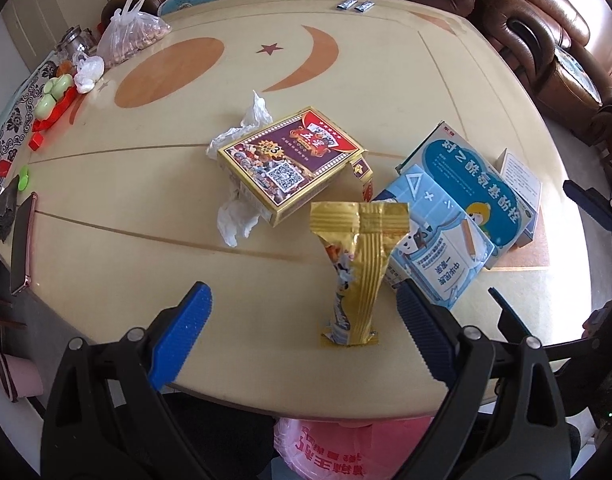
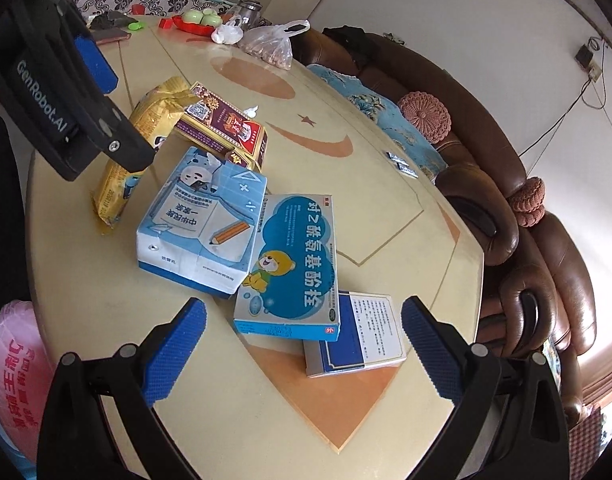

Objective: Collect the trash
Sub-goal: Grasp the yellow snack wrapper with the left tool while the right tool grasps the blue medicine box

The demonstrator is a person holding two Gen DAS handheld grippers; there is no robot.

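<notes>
A gold snack wrapper lies on the cream table, between the open fingers of my left gripper, which is empty. Behind it sit a gold-and-purple card box and crumpled white tissue. A light blue milk carton, a blue medicine box with a bear and a white-and-navy box lie in a row. My right gripper is open and empty, with its fingers either side of the two medicine boxes. The wrapper also shows in the right wrist view.
A pink-lined trash bin stands below the table's near edge. A bag of nuts, a red tray with green cups, a phone and two small sachets lie at the table's edges. A brown sofa runs alongside.
</notes>
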